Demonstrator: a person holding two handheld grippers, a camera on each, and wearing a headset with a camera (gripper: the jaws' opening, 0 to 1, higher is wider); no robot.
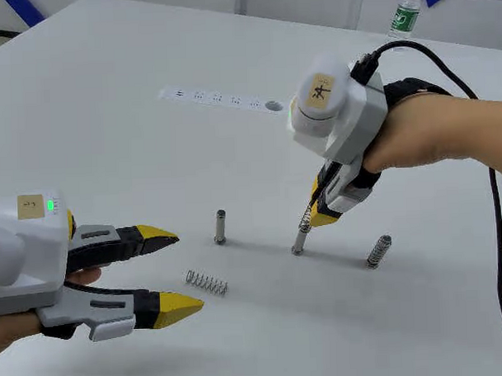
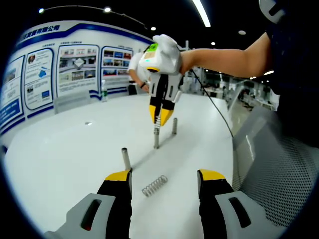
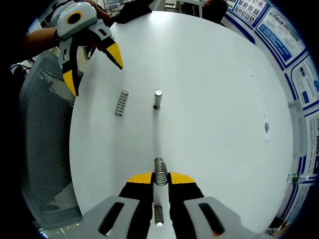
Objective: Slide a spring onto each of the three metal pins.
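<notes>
Here, on a broad white worktop (image 1: 110,160), two hand-held grippers are pictured at work. The right hand-held gripper (image 1: 322,215) is clamped on a spring (image 1: 306,216), which is held upright with its lower end apparently at the top of the middle pin (image 1: 298,244). The left hand-held gripper (image 1: 188,270) is held with jaws apart, just beside a loose spring (image 1: 206,281) lying flat. The third pin (image 1: 378,250) is already sleeved, while the bare pin (image 1: 220,226) stands near the loose spring. The springs are judged light, compliant and apt to roll or flick away. Each is best pinched gently across its middle coils, so that the bore is left open. The slim pins could be toppled by a sideways nudge.
</notes>
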